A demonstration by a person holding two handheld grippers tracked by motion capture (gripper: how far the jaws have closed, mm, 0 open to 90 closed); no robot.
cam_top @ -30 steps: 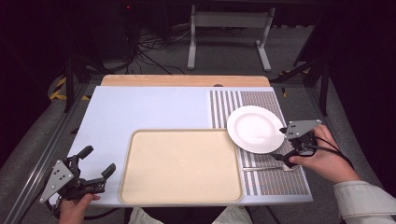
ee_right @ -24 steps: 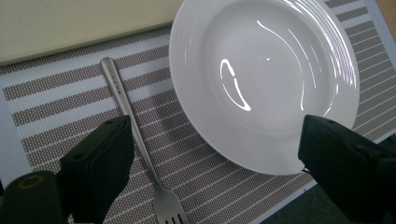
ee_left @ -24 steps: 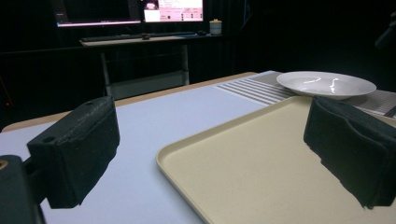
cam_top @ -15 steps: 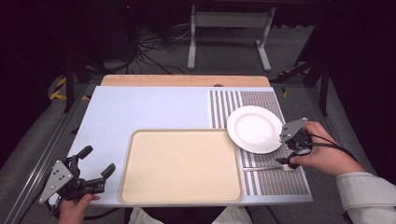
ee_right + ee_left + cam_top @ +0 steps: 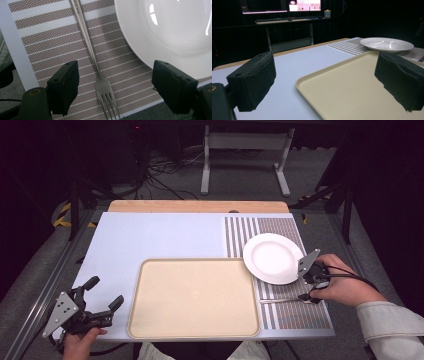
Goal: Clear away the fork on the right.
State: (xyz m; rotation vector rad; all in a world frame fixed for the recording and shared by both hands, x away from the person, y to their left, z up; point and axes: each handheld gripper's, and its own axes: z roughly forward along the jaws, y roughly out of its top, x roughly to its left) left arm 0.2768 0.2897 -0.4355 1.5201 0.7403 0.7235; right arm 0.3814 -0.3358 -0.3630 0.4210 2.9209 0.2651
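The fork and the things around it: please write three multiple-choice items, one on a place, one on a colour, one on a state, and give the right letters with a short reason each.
1. Where does the fork lie?
A. on the striped placemat, beside the plate
B. in the tray
C. on the plate

2. What colour is the tray?
A. black
B. beige
C. blue

3. How do the right gripper's fingers stand to the fork?
A. pressed shut on its handle
B. apart on both sides of it, not touching it
C. closed on the plate's rim

Answers:
1 A: the right gripper view shows the fork flat on the stripes next to the white plate.
2 B: the high view shows a pale beige tray with nothing in it.
3 B: a gap shows between each finger and the fork, though the jaws have just been closing.
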